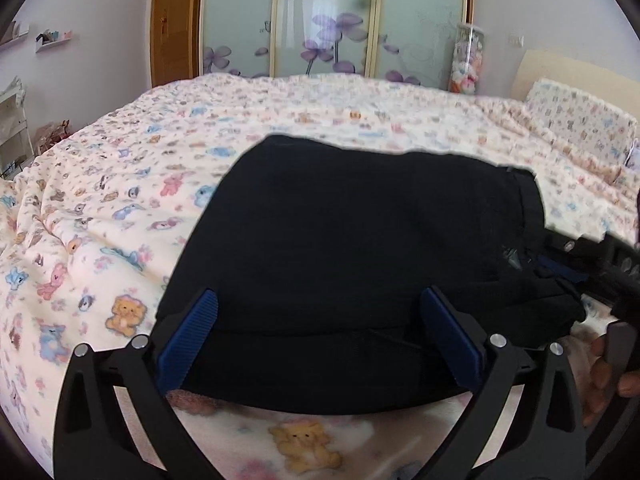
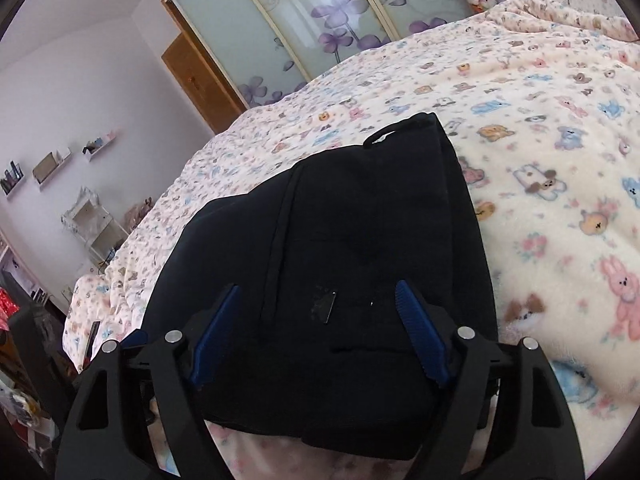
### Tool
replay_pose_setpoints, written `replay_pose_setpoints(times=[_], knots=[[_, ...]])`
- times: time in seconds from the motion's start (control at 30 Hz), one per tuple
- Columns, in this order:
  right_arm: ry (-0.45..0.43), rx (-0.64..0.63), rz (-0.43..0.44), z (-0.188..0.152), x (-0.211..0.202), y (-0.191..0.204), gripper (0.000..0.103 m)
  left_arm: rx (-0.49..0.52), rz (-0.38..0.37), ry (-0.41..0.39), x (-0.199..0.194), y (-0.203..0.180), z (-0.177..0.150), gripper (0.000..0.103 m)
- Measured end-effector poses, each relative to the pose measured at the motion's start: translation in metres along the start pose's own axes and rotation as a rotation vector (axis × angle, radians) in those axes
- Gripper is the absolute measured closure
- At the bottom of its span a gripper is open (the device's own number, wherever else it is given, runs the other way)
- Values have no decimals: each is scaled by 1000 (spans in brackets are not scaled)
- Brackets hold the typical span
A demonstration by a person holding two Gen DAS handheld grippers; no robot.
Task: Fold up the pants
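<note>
The black pants (image 1: 360, 248) lie folded in a thick stack on the bed's animal-print blanket (image 1: 120, 208). My left gripper (image 1: 320, 304) is open wide, its blue pads standing apart over the near folded edge without pressing on it. In the right wrist view the pants (image 2: 360, 220) stretch away from me, with a small tag near the waistband. My right gripper (image 2: 318, 292) also stands open, its pads either side of the cloth at this end. In the left wrist view one of its pads (image 1: 558, 268) shows at the stack's right end, with a person's hand (image 1: 604, 368) behind it.
The blanket (image 2: 540, 160) spreads wide around the pants. A pillow (image 1: 580, 120) lies at the far right by the headboard. Beyond the bed stand a sliding wardrobe (image 1: 332, 20) with purple flowers and a wooden door (image 1: 172, 28). Shelves (image 2: 80, 220) line the left wall.
</note>
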State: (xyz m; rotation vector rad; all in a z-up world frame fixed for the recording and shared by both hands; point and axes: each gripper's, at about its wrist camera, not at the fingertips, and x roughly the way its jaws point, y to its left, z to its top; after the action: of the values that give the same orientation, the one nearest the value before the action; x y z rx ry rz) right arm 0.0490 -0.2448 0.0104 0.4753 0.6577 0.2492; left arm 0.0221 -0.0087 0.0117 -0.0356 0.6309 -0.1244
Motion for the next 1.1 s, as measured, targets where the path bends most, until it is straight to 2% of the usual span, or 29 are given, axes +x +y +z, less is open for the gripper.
replay_pose_setpoints(times=[0.1, 0.13, 0.17, 0.27, 0.33, 0.43, 0.5, 0.53, 0.77, 0.8, 0.93, 1.0, 1.1], knots=[[-4, 2, 6, 1, 2, 0, 22, -102, -52, -112, -18, 15, 6, 2], [-5, 0, 6, 1, 2, 1, 22, -135, -55, -127, -19, 19, 9, 2], [-5, -3, 3, 3, 3, 2, 21, -161, -55, -121, -17, 23, 11, 2], [-4, -7, 2, 5, 6, 2, 21, -199, -39, -34, 3, 27, 15, 2], [-9, 29, 29, 7, 5, -5, 21, -157, -7, 30, 17, 21, 11, 2], [-113, 82, 71, 13, -15, -7, 21, -33, 76, 60, 25, 4, 7, 2], [-182, 39, 77, 20, -26, -1, 17, -28, 79, 63, 26, 3, 6, 2], [-187, 31, 87, 23, -25, 0, 15, -35, 73, 65, 27, 6, 6, 2], [-111, -1, 117, 46, 7, 12, 12, -39, 72, 67, 29, 6, 2, 2], [-107, -12, 116, 48, 10, 14, 8, -38, 73, 67, 29, 6, 2, 2], [-28, 18, 27, 51, 36, 3, 5, -34, 76, 68, 28, 4, 2, 2], [-2, 64, 31, 49, 43, -9, 5, -25, 76, 69, 28, 2, 2, 2], [3, 37, 15, 47, 42, -9, 5, -9, 85, 68, 28, -1, 1, 2]])
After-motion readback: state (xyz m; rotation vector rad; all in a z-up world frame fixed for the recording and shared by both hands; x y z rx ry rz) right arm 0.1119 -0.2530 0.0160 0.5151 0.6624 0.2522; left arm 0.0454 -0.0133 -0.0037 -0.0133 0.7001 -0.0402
